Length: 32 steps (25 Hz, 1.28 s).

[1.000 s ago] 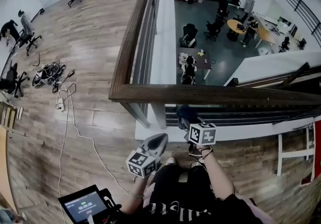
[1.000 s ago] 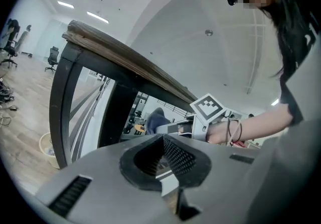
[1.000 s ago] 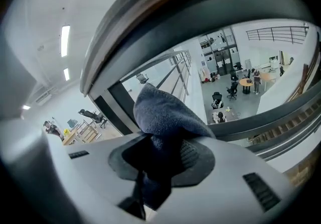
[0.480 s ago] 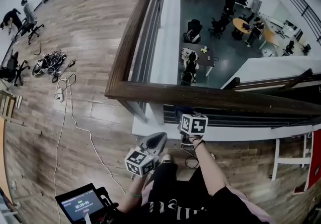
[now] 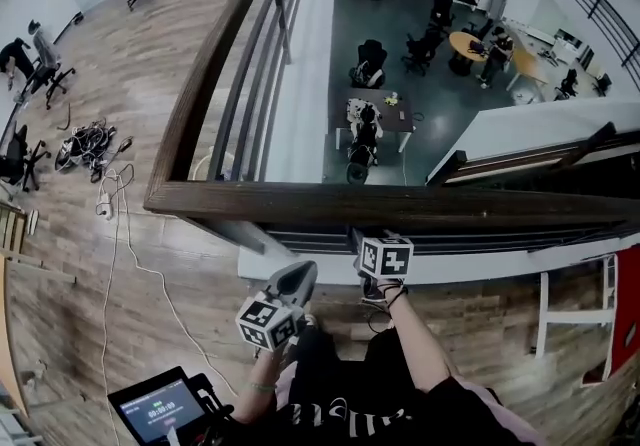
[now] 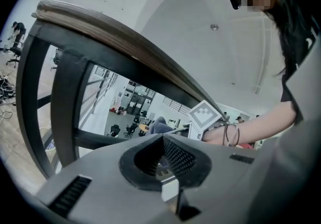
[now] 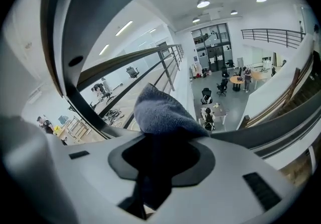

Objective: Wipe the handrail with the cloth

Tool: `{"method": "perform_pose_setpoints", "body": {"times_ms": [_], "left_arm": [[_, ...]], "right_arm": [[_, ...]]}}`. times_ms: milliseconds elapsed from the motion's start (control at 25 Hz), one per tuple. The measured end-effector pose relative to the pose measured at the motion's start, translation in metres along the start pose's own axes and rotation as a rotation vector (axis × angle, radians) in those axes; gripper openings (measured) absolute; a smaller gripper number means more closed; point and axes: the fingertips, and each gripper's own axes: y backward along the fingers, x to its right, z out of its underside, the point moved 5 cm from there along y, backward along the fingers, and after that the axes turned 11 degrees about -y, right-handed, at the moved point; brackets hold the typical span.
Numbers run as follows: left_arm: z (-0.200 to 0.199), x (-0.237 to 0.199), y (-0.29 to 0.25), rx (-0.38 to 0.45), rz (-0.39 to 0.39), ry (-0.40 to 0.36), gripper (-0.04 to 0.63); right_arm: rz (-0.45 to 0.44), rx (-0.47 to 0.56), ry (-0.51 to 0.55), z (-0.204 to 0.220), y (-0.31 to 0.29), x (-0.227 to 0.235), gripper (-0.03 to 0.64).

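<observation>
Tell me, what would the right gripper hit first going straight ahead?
Probably the dark railing bar just beyond its grey cloth; the brown wooden handrail passes overhead. Depth is unclear.

text: none legible | device screen [image 5: 160, 409]: digits too small to read

The handrail [image 5: 400, 204] is dark brown wood, and its two straight runs meet at a corner. The cloth [image 7: 163, 112] is grey-blue and bunched, clamped between the jaws of the right gripper [image 7: 160, 160] just below the handrail's near run. Contact with the handrail cannot be determined.
</observation>
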Motion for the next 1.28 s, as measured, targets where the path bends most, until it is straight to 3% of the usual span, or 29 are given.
{"method": "perform_pose_setpoints", "body": {"times_ms": [160, 320, 480, 720, 1280], "left_arm": [[0.026, 0.070, -0.072, 0.003, -0.009, -0.021, 0.003], [0.031, 0.119, -0.128, -0.002, 0.012, -0.023, 0.002], [0.041, 0.199, -0.198, -0.009, 0.026, -0.030, 0.003], [0.049, 0.284, -0.265, -0.045, 0.111, -0.050, 0.002], [0.028, 0.340, -0.304, -0.118, 0.232, -0.097, 0.003]], "right_arm": [[-0.002, 0.043, -0.024, 0.002, 0.036, 0.111, 0.104], [0.009, 0.068, -0.046, -0.022, 0.073, 0.185, 0.104], [0.036, 0.094, -0.063, -0.043, 0.126, 0.293, 0.104], [0.092, 0.151, -0.088, -0.070, 0.189, 0.413, 0.104], [0.322, 0.238, -0.087, -0.136, 0.304, 0.604, 0.104]]}}
